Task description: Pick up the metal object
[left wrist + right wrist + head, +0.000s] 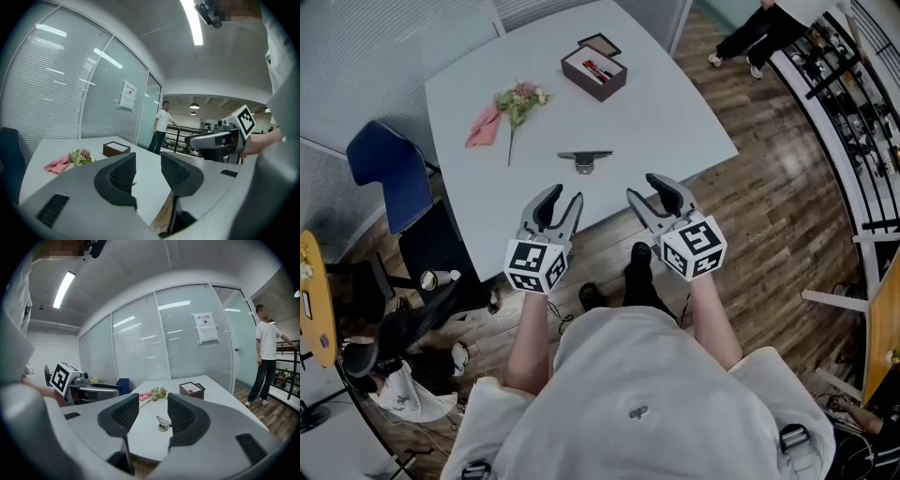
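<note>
On table (675, 112): metal object (584, 160) | left gripper (566, 195), right gripper (640, 187) | jaws apart (empty)

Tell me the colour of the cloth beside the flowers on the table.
Pink. The cloth shows best in the head view, just left of the flowers.

metal object (584, 159), flat on table (675, 122)

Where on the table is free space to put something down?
Free: the table's right part, between box, metal clip and edge; also the near left corner, before the flower. Crowded: the far strip with cloth, flower, box.
</note>
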`<state>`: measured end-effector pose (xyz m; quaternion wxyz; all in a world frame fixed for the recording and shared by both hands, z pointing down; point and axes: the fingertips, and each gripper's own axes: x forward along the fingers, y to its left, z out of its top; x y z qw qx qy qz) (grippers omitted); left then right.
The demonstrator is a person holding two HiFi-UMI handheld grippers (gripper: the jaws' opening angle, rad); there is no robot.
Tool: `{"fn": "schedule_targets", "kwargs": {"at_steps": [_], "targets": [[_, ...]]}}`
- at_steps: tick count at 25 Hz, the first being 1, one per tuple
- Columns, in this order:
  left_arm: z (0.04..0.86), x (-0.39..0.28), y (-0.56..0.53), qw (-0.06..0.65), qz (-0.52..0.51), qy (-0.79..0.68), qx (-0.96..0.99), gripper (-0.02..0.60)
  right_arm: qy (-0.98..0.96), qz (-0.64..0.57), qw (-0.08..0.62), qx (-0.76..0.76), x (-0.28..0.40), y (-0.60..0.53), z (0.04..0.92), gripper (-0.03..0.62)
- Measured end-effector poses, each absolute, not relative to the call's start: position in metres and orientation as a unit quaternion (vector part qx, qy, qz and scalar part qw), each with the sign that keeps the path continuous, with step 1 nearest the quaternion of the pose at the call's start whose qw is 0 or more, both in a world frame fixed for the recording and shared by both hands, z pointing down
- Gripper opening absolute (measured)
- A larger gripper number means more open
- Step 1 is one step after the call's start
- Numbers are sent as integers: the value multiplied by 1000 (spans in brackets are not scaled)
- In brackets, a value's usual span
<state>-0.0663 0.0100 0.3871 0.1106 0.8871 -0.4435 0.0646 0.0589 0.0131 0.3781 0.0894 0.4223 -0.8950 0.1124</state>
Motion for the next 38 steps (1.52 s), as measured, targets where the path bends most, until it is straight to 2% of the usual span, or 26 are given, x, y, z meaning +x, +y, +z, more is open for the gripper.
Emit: {"fn": "schedule_targets", "kwargs": {"at_steps": [15, 38], "targets": [[398, -11, -46, 112, 87, -472, 870, 173, -916, 110, 91, 375, 101, -57, 380, 181], [431, -8, -53, 168, 100, -556, 808, 179, -943, 128, 117, 286, 110, -95, 404, 179]]}}
